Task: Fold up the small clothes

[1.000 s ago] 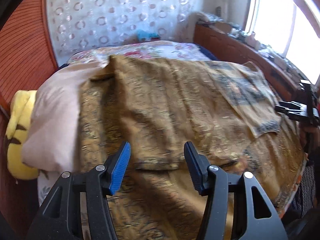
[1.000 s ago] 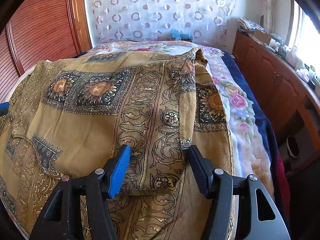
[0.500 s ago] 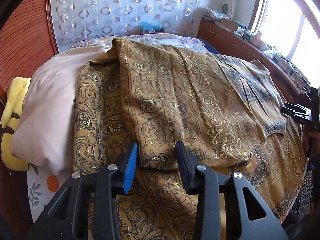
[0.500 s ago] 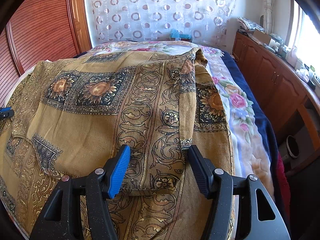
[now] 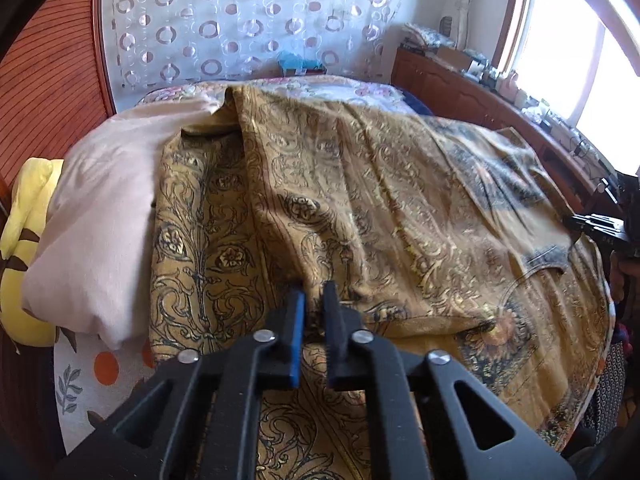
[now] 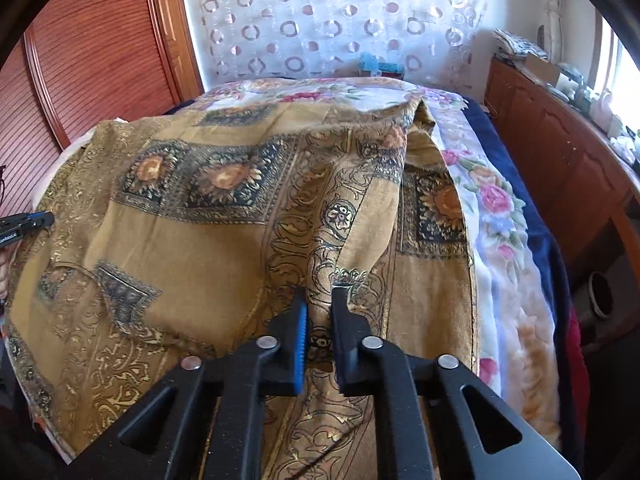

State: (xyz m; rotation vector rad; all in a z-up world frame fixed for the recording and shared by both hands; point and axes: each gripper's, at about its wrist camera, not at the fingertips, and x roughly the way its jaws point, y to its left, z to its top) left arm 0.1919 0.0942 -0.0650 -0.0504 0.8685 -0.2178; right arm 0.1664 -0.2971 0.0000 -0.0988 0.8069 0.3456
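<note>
A golden-brown patterned garment (image 5: 360, 208) lies spread over the bed, also in the right wrist view (image 6: 224, 216). My left gripper (image 5: 314, 300) is shut on a bunched near hem of the garment. My right gripper (image 6: 320, 304) is shut on another fold of its near hem, by a sleeve that runs away from me. Each gripper shows at the edge of the other's view, the right one (image 5: 600, 228) and the left one (image 6: 24, 224).
A pale pink pillow (image 5: 100, 208) and a yellow plush (image 5: 24, 232) lie left of the garment. A floral bedsheet (image 6: 492, 216) and blue blanket (image 6: 540, 240) lie to the right. A wooden cabinet (image 6: 560, 152) runs along the right, a wooden panel wall (image 6: 80, 64) on the left.
Both grippers have closed from wide open onto the garment's near hem. The cloth has bunched up between the jaws. The left gripper moved forward to the hem first.
</note>
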